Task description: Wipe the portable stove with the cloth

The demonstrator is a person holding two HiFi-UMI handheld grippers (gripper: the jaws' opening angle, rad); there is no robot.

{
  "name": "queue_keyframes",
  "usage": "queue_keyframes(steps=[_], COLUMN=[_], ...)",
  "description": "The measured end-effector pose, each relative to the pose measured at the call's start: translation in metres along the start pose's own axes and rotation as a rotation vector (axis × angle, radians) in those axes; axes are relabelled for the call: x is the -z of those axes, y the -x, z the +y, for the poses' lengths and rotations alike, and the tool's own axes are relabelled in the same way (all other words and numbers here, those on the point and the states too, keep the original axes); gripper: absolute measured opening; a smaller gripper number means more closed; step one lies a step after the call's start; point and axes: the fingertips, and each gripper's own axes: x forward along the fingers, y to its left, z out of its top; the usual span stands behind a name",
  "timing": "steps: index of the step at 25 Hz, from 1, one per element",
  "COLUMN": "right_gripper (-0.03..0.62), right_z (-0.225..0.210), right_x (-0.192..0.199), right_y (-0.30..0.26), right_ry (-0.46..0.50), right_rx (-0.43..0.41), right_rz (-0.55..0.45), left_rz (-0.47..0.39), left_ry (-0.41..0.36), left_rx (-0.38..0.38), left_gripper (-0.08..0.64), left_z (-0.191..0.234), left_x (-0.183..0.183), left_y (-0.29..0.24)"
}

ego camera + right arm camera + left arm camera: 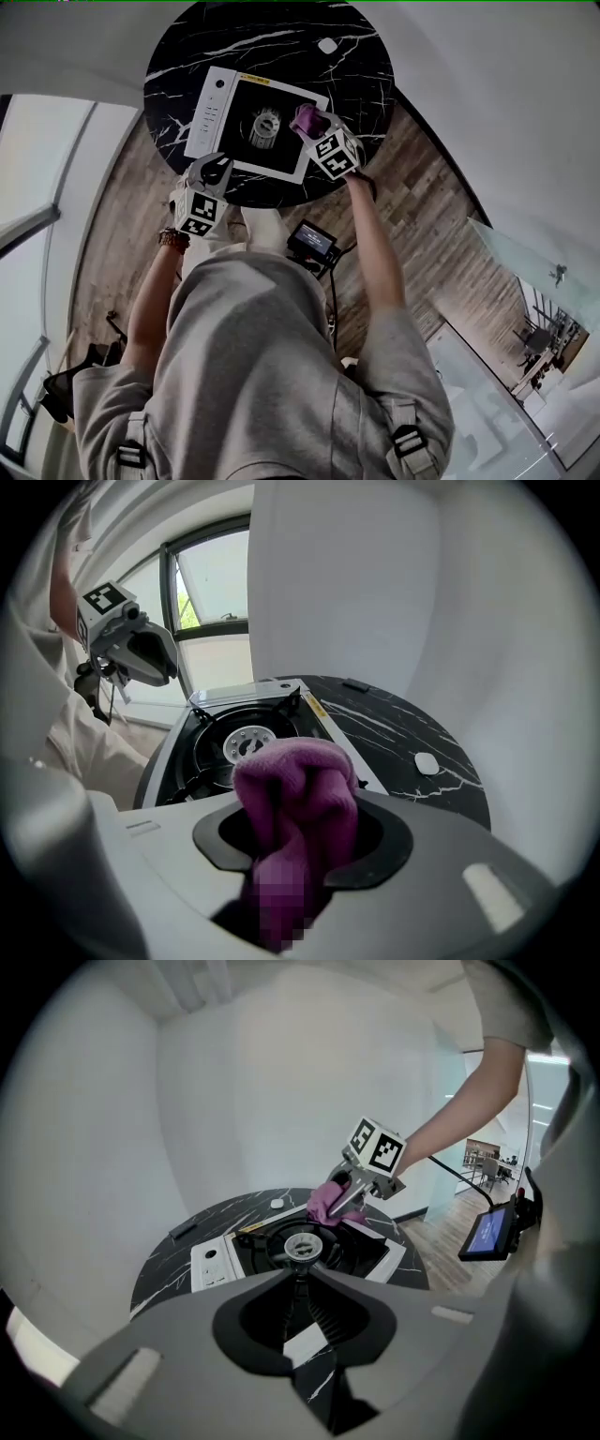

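The portable stove has a white body, a black top and a round burner, and it lies on a round black marble table. My right gripper is shut on a bunched purple cloth and hovers over the stove's right side. In the right gripper view the cloth fills the jaws, with the burner beyond it. My left gripper hangs at the stove's near left corner. Its tips look closed together and empty, and they point at the burner.
A small white object lies on the far side of the table, and a thin dark item lies near the rim. A device with a lit screen stands on the wooden floor by the person's legs. Glass panels and white walls surround the table.
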Motion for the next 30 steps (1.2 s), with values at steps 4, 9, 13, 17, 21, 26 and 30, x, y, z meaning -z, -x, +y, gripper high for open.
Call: queue_keyframes(steps=[4,9,13,17,21,26,30], right_gripper=[0.252,0.214,0.191,0.170,0.163,0.158,0.153], right_z=[0.003,0.001,-0.006,-0.008,-0.007,-0.005,-0.002], right_x=[-0.008,-0.011,0.004,0.001,0.001,0.000,0.002], right_y=[0.012,0.028,0.007,-0.005,-0.011,-0.011,-0.013], right_ry=[0.014,0.063,0.054,0.077,0.059,0.076,0.104], right_rx=[0.010,0.021,0.026,0.013,-0.050,-0.078,-0.068], right_rz=[-0.029,-0.024,0.070,0.103,0.114,0.132,0.153], left_rz=[0.025,0.054,0.084,0.109,0.133,0.160,0.183], left_ry=[-0.006,-0.012,-0.038,-0.041,-0.013,-0.005,-0.014], left_rx=[0.021,0.026,0.044,0.055,0.057,0.060,0.061], left_gripper=[0.046,0.048,0.054,0.061,0.067,0.067,0.067], left_z=[0.002,0.011,0.010,0.007,0.008,0.010,0.008], left_x=[0.011,0.020,0.025,0.032,0.042,0.048,0.051], left_y=[-0.006,-0.016,-0.024,-0.030,-0.035,-0.043,-0.048])
